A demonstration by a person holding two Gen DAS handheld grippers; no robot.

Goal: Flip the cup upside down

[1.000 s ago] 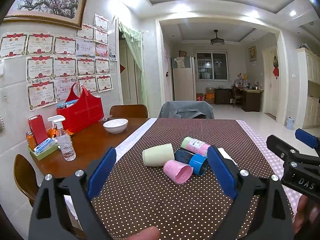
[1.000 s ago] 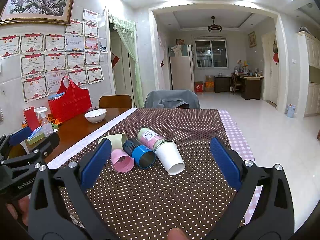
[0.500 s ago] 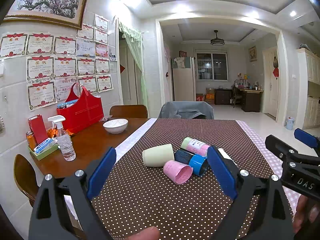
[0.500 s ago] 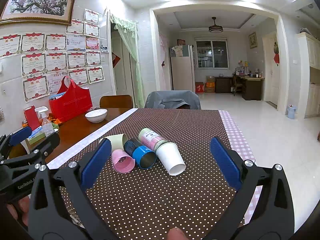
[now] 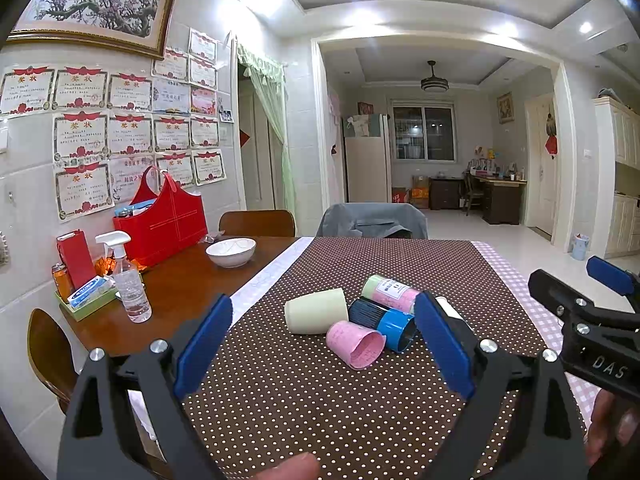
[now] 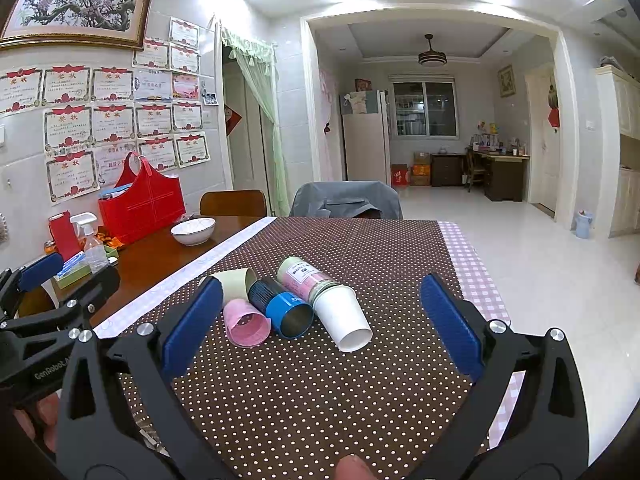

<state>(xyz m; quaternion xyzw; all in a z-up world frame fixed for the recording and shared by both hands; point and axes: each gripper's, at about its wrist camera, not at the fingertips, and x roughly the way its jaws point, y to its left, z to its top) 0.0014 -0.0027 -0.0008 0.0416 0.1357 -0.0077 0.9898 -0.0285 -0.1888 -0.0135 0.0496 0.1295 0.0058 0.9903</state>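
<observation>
Cups (image 6: 296, 304) lying sideways — tongs (image 5: 320, 344) spread, empty

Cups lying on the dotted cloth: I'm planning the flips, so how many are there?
5, all on their sides, clustered: cream cup leftmost, pink cup nearest, blue cup in the middle, labelled pink-green cup behind it, white cup rightmost. More could be nested inside.

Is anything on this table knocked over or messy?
Yes: the cream cup, pink cup, blue cup, white cup and labelled container all lie on their sides, huddled together on the dotted tablecloth.
</observation>
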